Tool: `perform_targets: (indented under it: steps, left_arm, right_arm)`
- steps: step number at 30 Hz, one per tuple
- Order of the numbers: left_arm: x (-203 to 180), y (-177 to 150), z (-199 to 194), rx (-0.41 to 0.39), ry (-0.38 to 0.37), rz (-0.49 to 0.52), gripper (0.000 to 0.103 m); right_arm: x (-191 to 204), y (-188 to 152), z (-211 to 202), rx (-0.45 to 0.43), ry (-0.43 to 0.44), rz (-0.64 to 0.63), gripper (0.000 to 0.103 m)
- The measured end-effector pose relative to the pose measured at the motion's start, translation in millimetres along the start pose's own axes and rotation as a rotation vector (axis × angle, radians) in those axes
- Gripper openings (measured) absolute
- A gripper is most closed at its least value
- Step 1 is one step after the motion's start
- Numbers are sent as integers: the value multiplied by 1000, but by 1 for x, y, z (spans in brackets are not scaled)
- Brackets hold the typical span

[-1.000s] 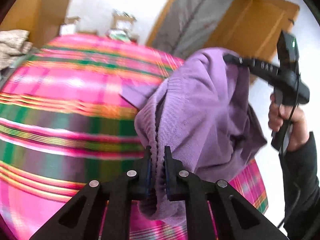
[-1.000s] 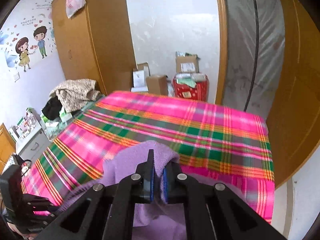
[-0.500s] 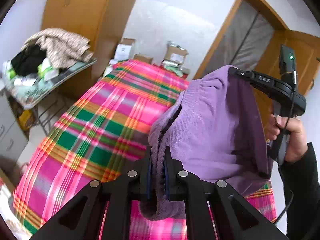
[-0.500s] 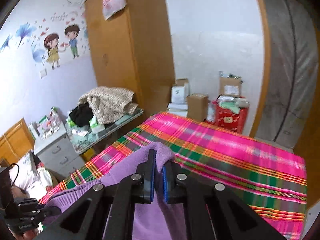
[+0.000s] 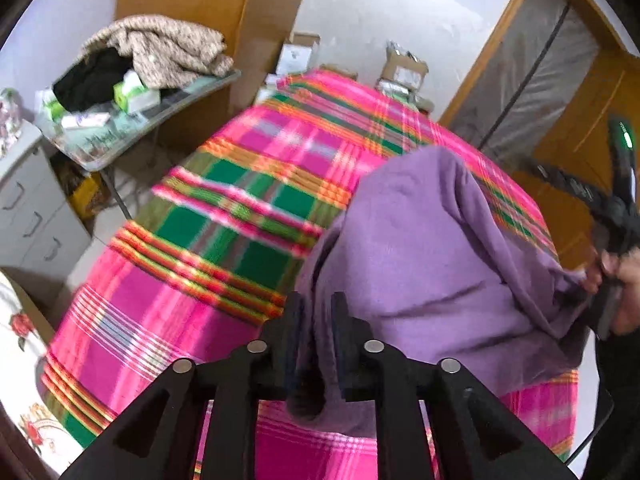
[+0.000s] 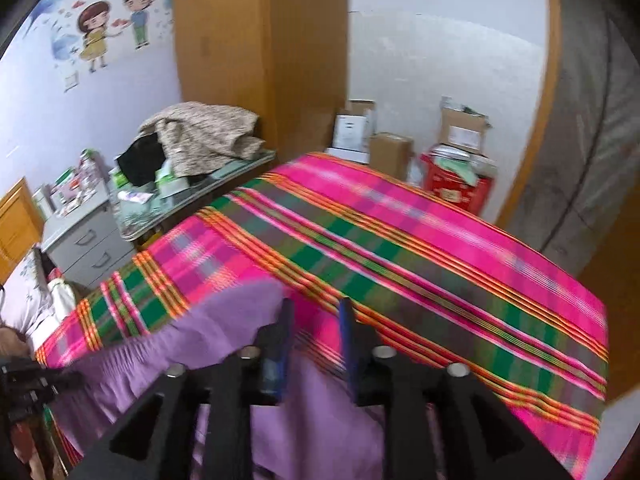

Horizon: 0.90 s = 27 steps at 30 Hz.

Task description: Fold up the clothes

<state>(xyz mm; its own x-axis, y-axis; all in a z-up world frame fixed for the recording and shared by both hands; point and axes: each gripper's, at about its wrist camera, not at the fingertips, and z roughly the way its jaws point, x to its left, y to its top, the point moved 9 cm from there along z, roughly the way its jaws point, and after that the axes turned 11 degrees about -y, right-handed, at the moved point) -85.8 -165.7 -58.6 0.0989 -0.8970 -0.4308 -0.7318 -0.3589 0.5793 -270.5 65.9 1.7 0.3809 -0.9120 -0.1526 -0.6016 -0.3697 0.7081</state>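
Left tool point(image 5: 316, 334): jaws easing apart, a fold of the soft purple knit garment point(image 5: 432, 264) hanging loose between them, no longer pinched. Right tool point(image 6: 316, 334): jaws opening wide, nothing between them, cloth slumped below and to the left. Judging this a release, so the garment drops onto the near end of the pink-and-green plaid bed cover point(image 6: 420, 248) for folding.

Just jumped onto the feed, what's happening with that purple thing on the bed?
A person with a handheld gripper in each hand is laying a purple garment on the plaid bedspread to fold it. The right gripper is opening, nothing between its jaws, its corner released. The left gripper is also starting to open, a fold of the cloth between its fingers.
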Motion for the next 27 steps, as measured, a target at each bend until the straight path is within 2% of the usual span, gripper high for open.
perform_targets:
  steps: [3, 6, 9, 13, 16, 20, 23, 27]
  left_arm:
    - [-7, 12, -9, -49, 3, 8, 22]
    - [-28, 15, -4, -55, -37, 42, 26]
    - [-58, 8, 18, -10, -111, 93, 27]
    - [-84, -1, 52, 66, -153, 136, 27]
    - [-92, -8, 78, 110, -149, 162, 27]
    - [-88, -14, 93, 131, -127, 164, 27]
    - [-80, -17, 100, 143, -109, 155, 27]
    - [-78, -19, 104, 145, -98, 164, 27]
  right_arm:
    - [-51, -21, -9, 18, -73, 41, 46]
    - [-101, -60, 5, 139, -144, 86, 49]
    - [-123, -101, 22, 264, -159, 101, 49]
    - [-109, -127, 30, 328, -91, 29, 49]
    - [-108, -134, 34, 358, -86, 5, 50]
    - [-137, -128, 35, 328, -105, 101, 50]
    - [-160, -132, 39, 333, -140, 156, 54]
    - [-164, -153, 49, 408, -105, 163, 54]
